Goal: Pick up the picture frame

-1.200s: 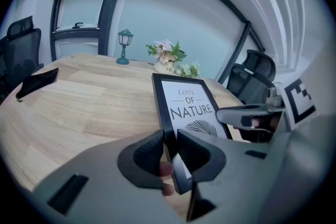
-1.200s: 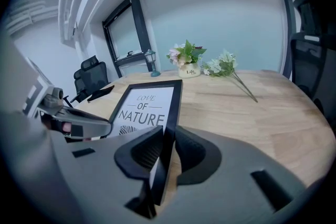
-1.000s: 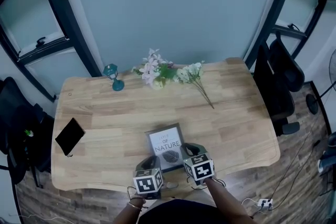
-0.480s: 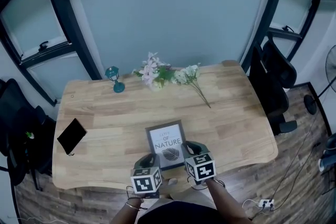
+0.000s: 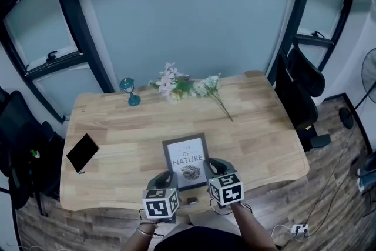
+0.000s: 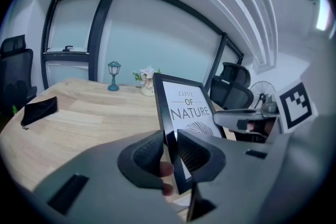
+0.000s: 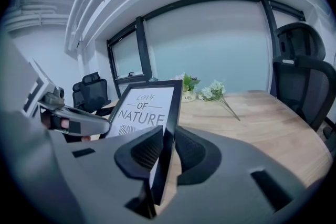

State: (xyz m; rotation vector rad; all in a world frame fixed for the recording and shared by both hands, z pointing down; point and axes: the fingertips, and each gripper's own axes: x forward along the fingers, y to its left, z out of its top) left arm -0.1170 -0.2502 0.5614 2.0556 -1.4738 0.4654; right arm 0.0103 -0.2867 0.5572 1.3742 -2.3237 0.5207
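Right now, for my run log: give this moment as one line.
left gripper: shut on picture frame | right gripper: shut on picture frame

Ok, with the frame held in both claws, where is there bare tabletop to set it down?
Widest bare patch: the right end of the table, between the white flowers and the near edge. Also bare: the strip between the black pouch and the picture frame. Crowded: the far edge, with teal lantern, pink flowers and white flowers side by side.

wooden table (image 5: 258, 138) | teal lantern (image 5: 130, 93) | flowers (image 5: 173, 83) | black pouch (image 5: 82, 153) | chair (image 5: 302, 91)
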